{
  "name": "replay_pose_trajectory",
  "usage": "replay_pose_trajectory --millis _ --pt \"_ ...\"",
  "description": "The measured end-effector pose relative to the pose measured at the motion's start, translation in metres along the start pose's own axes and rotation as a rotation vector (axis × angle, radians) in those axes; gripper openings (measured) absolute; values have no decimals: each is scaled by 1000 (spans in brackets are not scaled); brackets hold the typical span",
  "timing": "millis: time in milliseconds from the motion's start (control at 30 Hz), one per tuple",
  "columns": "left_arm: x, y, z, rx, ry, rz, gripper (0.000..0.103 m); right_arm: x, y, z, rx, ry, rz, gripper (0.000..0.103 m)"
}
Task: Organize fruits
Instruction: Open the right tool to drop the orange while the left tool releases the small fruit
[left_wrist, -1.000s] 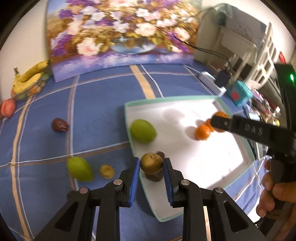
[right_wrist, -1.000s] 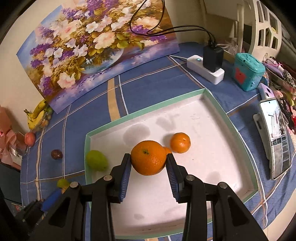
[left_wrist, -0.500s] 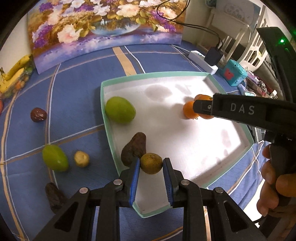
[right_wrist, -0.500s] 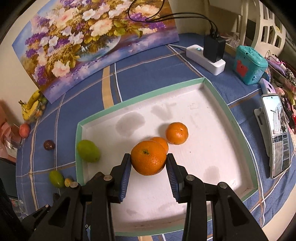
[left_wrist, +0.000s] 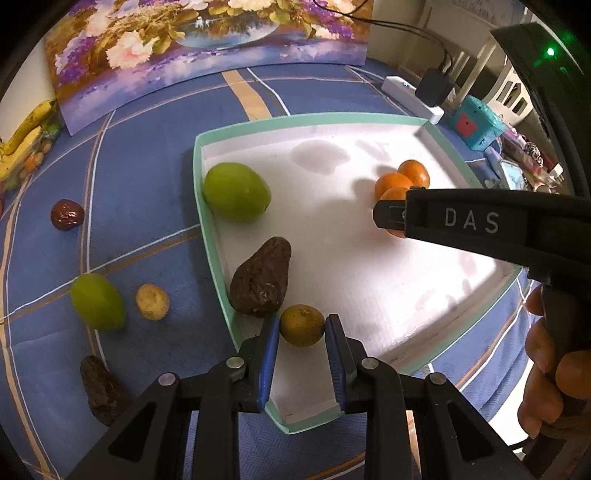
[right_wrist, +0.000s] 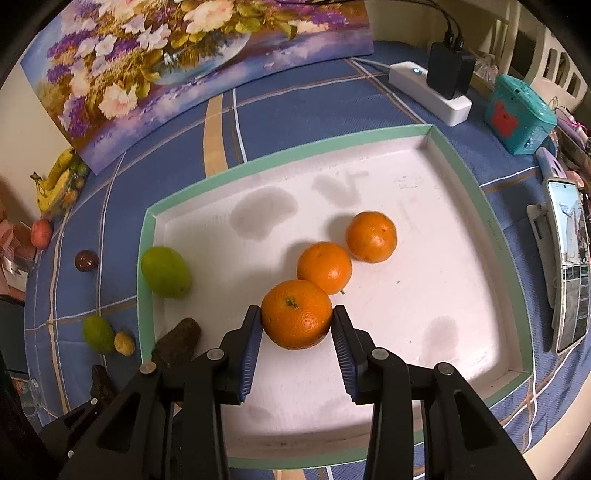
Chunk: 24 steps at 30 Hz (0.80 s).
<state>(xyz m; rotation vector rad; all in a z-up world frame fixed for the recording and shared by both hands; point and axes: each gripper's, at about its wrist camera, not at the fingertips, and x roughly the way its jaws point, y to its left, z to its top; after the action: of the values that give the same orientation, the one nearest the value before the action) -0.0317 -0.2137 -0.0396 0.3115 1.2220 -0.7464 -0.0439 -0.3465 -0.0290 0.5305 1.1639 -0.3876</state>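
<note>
Blue plaid tablecloth (right_wrist: 306, 110), green-rimmed white tray (right_wrist: 476, 192), glossy dimpled orange (right_wrist: 296, 314), brownish-yellow round fruit (left_wrist: 301, 325)

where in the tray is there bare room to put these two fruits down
Bare floor lies in the tray's near right part, between the held orange and the right wall, and along the far wall. Crowded spots: the two oranges mid-tray, and the left wall by the green fruit and dark avocado.

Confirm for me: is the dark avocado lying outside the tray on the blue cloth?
No. The dark avocado lies inside the tray, against its left wall, near the left gripper.
</note>
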Motion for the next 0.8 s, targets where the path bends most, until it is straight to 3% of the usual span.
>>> replay_pose_trajectory --millis 333,800 --pt "7 -1 4 -5 14 0 28 15 1 -2 -8 57 -10 40" --pt "-4 0 5 5 13 -24 29 14 5 0 -15 51 -16 41"
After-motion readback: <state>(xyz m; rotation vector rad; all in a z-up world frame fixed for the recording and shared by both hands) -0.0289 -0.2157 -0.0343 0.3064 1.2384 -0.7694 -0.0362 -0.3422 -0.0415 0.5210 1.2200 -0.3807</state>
